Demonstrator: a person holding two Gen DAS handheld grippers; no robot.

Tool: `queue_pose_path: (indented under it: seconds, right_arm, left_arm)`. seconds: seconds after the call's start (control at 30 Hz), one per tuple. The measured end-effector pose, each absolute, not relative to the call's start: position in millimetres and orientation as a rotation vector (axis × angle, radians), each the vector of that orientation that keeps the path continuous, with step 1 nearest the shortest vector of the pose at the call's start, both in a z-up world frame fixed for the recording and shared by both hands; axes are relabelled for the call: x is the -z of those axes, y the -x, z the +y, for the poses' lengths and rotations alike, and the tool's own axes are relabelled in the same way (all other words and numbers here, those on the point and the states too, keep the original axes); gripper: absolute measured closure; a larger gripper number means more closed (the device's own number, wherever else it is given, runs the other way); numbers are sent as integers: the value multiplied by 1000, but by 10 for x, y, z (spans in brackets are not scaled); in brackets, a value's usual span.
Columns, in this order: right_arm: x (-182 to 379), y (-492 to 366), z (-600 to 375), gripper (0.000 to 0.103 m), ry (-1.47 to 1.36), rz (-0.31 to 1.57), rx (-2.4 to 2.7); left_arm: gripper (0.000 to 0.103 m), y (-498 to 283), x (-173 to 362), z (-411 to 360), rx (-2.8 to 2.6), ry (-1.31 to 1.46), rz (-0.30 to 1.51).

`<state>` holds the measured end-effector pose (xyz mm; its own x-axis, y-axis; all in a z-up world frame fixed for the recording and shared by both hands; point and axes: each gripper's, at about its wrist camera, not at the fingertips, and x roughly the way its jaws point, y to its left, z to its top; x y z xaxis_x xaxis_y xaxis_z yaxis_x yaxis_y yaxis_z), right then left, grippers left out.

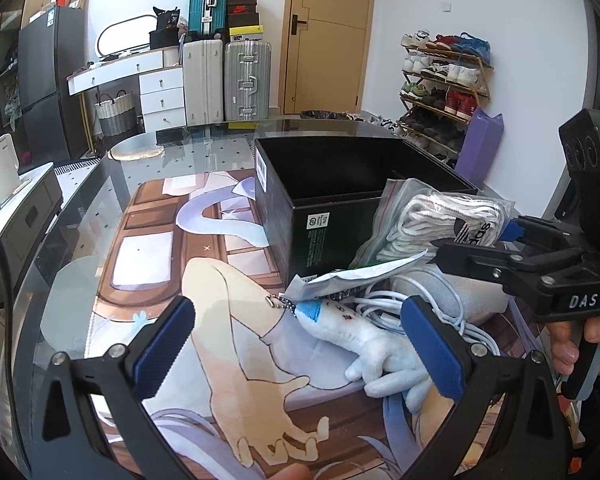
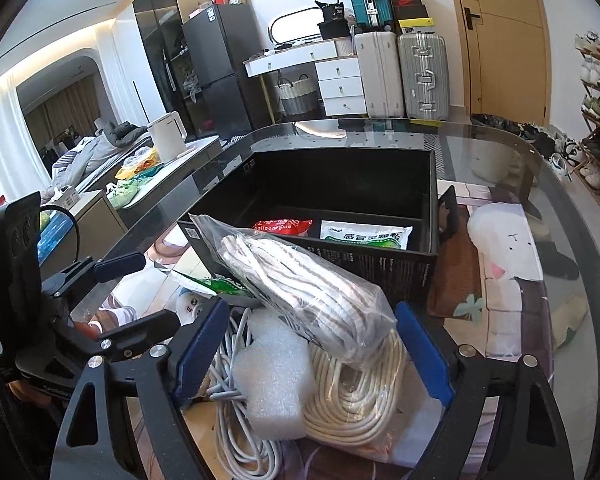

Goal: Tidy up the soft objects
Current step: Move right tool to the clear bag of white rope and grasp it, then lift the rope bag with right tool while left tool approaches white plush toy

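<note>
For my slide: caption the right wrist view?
Open right claw straddles bagged shoelaces beside the black box.

Both grippers open, angled downward.

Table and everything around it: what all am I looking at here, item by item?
Box: one, black, on the table, open.
Packets: two, red and green-white, inside the box.
Bagged laces: one clear bag, white, leaning on the box.
Foam block: one, white, between the right gripper's fingers.
Cables: white and cream coils, beside the foam.
Plush toy: one, white-blue, on the printed mat.
Suitcases: three, teal, white, silver, by the wall.
Shoe rack: one, right of the door.
Left gripper: black, blue pads, open.
Right gripper: same, open.
</note>
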<state>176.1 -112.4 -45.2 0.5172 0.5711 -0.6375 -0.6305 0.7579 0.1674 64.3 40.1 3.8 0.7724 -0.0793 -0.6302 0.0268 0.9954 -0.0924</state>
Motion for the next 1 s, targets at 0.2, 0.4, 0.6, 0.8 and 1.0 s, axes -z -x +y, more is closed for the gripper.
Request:
queue_pose_path:
  seconds: [0.2,0.4,0.6,0.8,1.0]
  right_arm:
    - [457,-1750,-1037,34,107,721,-723]
    - [475,-1723,-1037,52,115,727,-751]
    - [465,-1646,-1081,63,120,715,-781]
    - [358,-1547,-1136,69,139,682,-794]
    - [191,-1461,-1204,73,161,642,-802]
  left_arm:
    - [0,-645,-31,412,63,84,691]
    - [0,-641,-22,407,67,85,693]
    - [0,-635,-21,417,70,89,696]
    - [0,-628,-17,413,73,87,698]
    - [0,-628,-15,401,73,85,697]
